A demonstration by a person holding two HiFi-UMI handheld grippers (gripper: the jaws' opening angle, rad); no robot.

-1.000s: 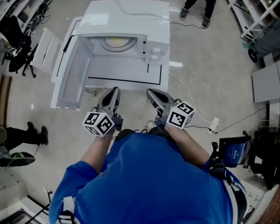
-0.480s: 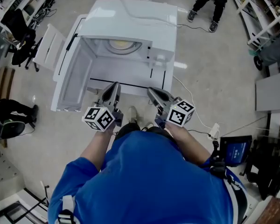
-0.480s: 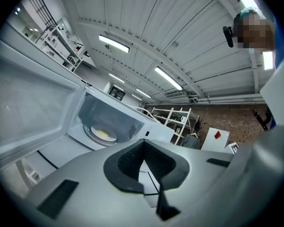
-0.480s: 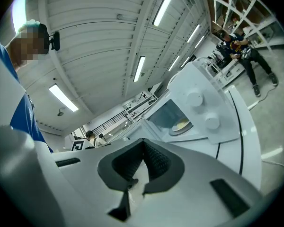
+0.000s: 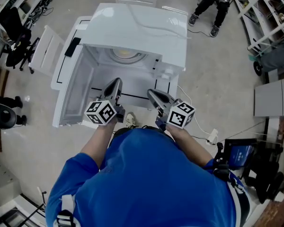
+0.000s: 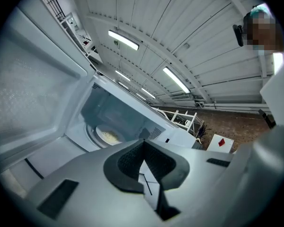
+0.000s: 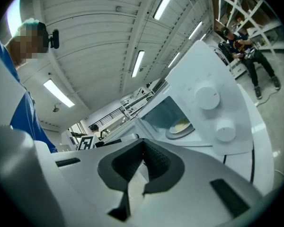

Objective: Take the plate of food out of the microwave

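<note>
The plate of food (image 5: 125, 55) is sitting deep inside the microwave (image 5: 132, 27), on the turntable at the back of the cavity, and is not yet being touched. The door (image 5: 75, 84) is being left swung wide to the person's left, presumably so that the opening is being kept free for both arms; the left tool (image 5: 115, 84) and the right tool (image 5: 152, 96) are being held side by side over the tabletop (image 5: 135, 85) just in front of that opening, well short of the plate, each with its jaws brought together on nothing. This is being read as an approach rather than a grasp, and the jaws are judged to need parting before the rim is taken. Part of the plate is being hidden by the microwave's top in the head view; the food is being made out only as a pale yellowish patch, and the plate's rim is too small to be judged in either tool's view.
</note>
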